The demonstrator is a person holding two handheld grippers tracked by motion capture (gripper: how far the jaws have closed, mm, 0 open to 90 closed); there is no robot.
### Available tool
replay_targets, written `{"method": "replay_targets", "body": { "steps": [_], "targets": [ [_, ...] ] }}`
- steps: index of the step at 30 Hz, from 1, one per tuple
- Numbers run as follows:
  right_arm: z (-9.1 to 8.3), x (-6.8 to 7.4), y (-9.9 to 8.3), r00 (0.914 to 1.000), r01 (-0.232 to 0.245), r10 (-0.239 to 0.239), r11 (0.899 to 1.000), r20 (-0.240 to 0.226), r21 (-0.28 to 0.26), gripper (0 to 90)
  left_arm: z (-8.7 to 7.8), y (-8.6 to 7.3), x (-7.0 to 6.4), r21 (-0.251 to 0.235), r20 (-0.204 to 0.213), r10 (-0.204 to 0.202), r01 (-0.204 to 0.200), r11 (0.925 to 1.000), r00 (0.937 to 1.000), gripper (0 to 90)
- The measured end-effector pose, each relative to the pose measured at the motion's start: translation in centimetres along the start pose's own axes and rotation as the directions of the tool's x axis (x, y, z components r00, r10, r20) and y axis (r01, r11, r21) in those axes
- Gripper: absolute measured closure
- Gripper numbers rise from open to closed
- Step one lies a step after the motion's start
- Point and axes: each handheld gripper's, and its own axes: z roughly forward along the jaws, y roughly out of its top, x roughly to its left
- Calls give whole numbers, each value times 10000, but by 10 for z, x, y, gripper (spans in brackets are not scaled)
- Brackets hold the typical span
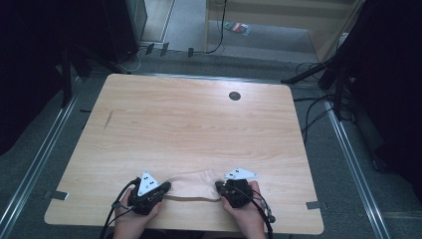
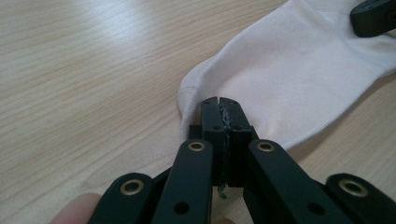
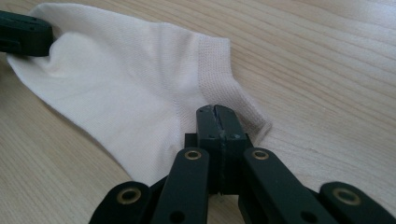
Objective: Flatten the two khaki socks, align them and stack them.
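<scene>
Clamped shut on one end of a white ankle sock [image 1: 195, 185], the left gripper [image 1: 166, 187] is resting near the front edge of the wooden table [image 1: 189, 124], with a hand [image 1: 130, 219] wrapping it from below. In the left gripper view its two black jaws are pressing together with the sock's [image 2: 299, 70] rounded end pinched between them, and the fabric is spreading away across the wood toward the other gripper [image 2: 373, 17] at the upper right corner.

Between the two grippers the sock is lying flat on the table, stretching sideways with a slight sag along its near edge.

At the sock's other end, the right gripper [image 1: 219, 186] is gripping the ribbed cuff, held by the person's right hand [image 1: 246, 211]. In the right gripper view its jaws are closing fully on the cuff [image 3: 233, 88], and the sock [image 3: 126, 84] is running off to the upper left, where the left gripper's tip [image 3: 23, 33] is holding the far end.

Farther back on the right of the table, a small round dark hole [image 1: 234, 95] is sitting in the tabletop.
</scene>
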Motion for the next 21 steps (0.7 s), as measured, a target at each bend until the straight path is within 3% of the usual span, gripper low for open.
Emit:
{"method": "replay_targets", "body": {
  "steps": [3,5,7,10,12,15,17,20,21],
  "targets": [
    [0,-1,0,10000,-86,86,10000,-2,21,900,2,2,2,-12,-21,34,-34,10000,10000,900],
    [-1,-1,0,9999,-104,104,9999,0,-19,900,2,2,3,-217,243,-32,38,9998,9997,884],
    [-4,-1,-1,9998,-80,75,9996,-194,-281,900,-2,2,5,-610,482,-64,93,9981,9988,754],
    [-13,-3,1,9986,-295,255,9957,-462,-880,893,-11,4,10,-1361,1055,-388,531,9893,9937,667],
    [-19,-6,3,9982,-338,271,9910,-532,-1295,847,-16,5,14,-1828,1180,-519,730,9804,9917,597],
    [-25,-9,3,9991,-207,133,9820,-407,-1880,631,-22,5,21,-2208,1092,-559,790,9721,9924,485],
    [-27,-11,4,9996,-97,40,9772,-274,-2120,463,-24,5,26,-2247,1182,-789,1041,9689,9898,415],
    [-28,-12,7,10000,20,1,9762,97,-2170,114,-26,6,35,-2265,957,-1088,1281,9655,9894,253],
    [-29,-11,7,9995,104,-37,9761,314,-2172,36,-28,6,37,-2271,846,-1186,1350,9645,9893,199]
  ]
}}
